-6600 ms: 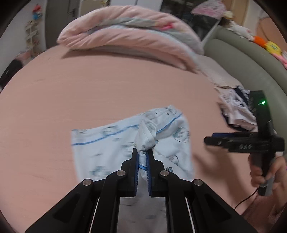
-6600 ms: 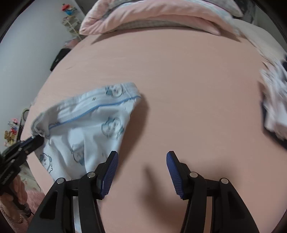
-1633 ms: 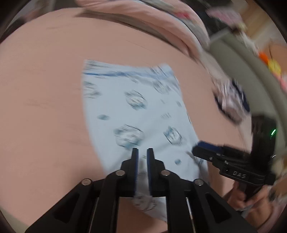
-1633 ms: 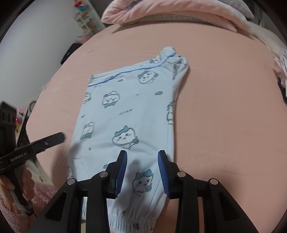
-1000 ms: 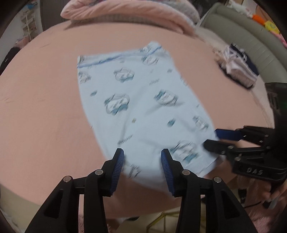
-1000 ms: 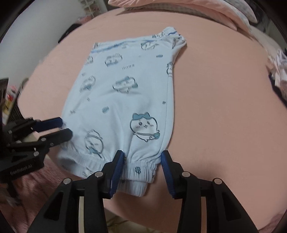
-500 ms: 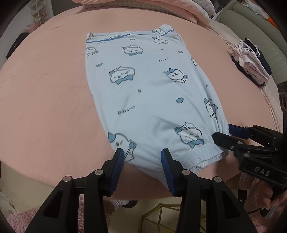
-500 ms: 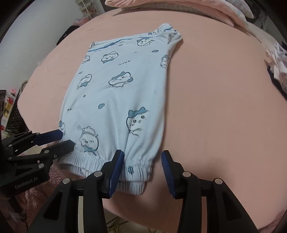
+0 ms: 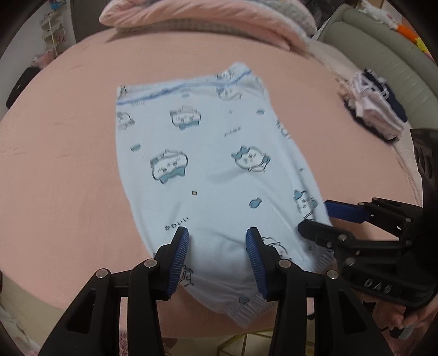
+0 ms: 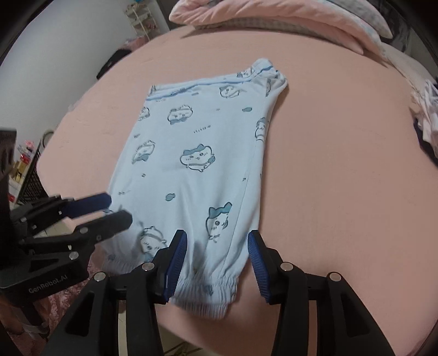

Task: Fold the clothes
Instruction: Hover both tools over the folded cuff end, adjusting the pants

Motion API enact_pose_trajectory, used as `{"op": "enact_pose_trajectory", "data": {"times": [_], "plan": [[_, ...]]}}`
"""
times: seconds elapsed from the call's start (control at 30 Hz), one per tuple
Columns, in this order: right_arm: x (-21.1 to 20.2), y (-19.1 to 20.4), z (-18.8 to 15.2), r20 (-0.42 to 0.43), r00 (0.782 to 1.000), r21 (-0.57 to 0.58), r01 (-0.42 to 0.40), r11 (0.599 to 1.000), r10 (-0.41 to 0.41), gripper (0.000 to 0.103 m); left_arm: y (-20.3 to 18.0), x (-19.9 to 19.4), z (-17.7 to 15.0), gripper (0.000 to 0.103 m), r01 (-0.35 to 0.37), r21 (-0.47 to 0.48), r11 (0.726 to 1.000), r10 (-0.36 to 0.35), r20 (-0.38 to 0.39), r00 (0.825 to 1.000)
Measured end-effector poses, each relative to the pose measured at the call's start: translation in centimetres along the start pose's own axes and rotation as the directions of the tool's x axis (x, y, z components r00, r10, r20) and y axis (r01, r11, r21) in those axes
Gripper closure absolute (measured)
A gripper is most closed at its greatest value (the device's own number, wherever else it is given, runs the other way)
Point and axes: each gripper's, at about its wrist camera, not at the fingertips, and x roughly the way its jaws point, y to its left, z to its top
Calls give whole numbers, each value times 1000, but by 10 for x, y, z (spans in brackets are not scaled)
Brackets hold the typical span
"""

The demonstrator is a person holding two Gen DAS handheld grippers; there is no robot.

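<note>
Your pants [image 9: 208, 169] lie flat on the pink bed [image 9: 60, 164], folded lengthwise so the 2 legs are stacked, waistband at the far end and cuffs at the near edge of the bed, close to you.

Your left gripper [image 9: 217, 241] points steeply down over the cuff end on the left side of the pants. Its 2 fingers are spread, and the light blue cloth shows in the gap between the blue pads [image 9: 180, 257]. The pads stand on either side of that cloth without pinching it; nothing is gathered or lifted between them. From the right wrist view the same gripper [image 10: 115, 210] comes in from the left, its tips over the pants' left edge just above the cuff.

Your right gripper [image 10: 217, 243] is over the right half of the cuff end. Its fingers are also spread, with the elastic cuff [image 10: 204, 294] lying below and between them; the right pad [image 10: 257, 263] sits just at the pants' outer seam, the left pad over the cloth. The cloth there is flat and not squeezed. In the left wrist view this gripper [image 9: 314, 219] reaches in from the right, tips at the pants' right edge near the cuff.

A pile [image 9: 372, 109] of other clothes sits well apart on the far right of the bed, and a folded quilt [image 9: 208, 16] lies at the head.
</note>
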Motion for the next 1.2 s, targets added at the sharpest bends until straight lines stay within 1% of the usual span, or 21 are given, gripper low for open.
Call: {"op": "enact_pose_trajectory", "data": {"times": [0.07,0.13,0.17,0.2,0.27,0.4,0.47,0.5,0.57,0.6,0.63,0.7,0.73,0.83,0.9,0.97,1.07,1.13,1.2], "plan": [[12,-3,-8,-37,999,-11,27,1000,-27,57,-1,11,-5,63,-16,8,1000,16,-27,1000],[15,-5,-13,-10,1000,-13,12,1000,-12,57,-3,18,-15,62,-30,21,999,30,-38,999],[13,-7,-19,-4,1000,-8,2,1000,-2,56,-3,16,-18,62,-31,23,999,31,-25,999],[11,-9,-24,-4,1000,3,-7,1000,7,55,-2,15,-21,61,-30,9,1000,31,-35,999],[7,-11,-31,0,1000,21,-19,1000,19,54,2,13,-24,61,-20,-23,1000,19,-44,999],[5,-7,-37,5,1000,17,-9,1000,9,53,8,9,-35,61,0,-55,998,-2,-28,1000],[1,-6,-40,3,1000,16,-22,1000,22,52,9,4,-39,61,10,-68,998,-12,-26,1000],[-2,-7,-43,2,999,20,-41,999,41,52,10,1,-39,61,18,-75,997,-20,-26,999],[-10,-14,-49,-2,996,47,-91,995,92,52,12,-7,-35,61,38,-83,996,-40,-19,999],[-14,-18,-50,-2,994,64,-113,992,114,52,12,-12,-30,61,47,-83,995,-47,0,999],[-20,-20,-49,6,993,76,-120,990,120,52,13,-18,-24,61,56,-83,995,-54,18,998],[-34,-21,-45,40,994,85,-109,990,106,52,12,-23,-10,61,71,-78,994,-68,39,997],[-39,-23,-38,54,994,88,-101,991,96,52,11,-24,-1,61,81,-76,994,-78,46,996],[-45,-37,5,87,994,93,-68,993,59,52,13,-14,30,61,87,-56,995,-84,51,995],[-49,-47,30,122,992,93,-48,994,37,52,12,-7,58,61,71,-16,997,-70,64,995],[-44,-57,60,155,988,92,-21,996,7,52,13,1,82,61,47,21,999,-49,73,996],[-37,-88,113,153,987,101,25,995,-41,52,26,19,113,61,6,28,1000,-9,78,997],[-29,-99,145,147,988,101,25,995,-39,52,38,31,129,61,-8,15,1000,7,76,997],[-3,-103,176,120,992,105,33,994,-45,52,51,42,141,61,-13,-8,1000,13,71,997]]}}
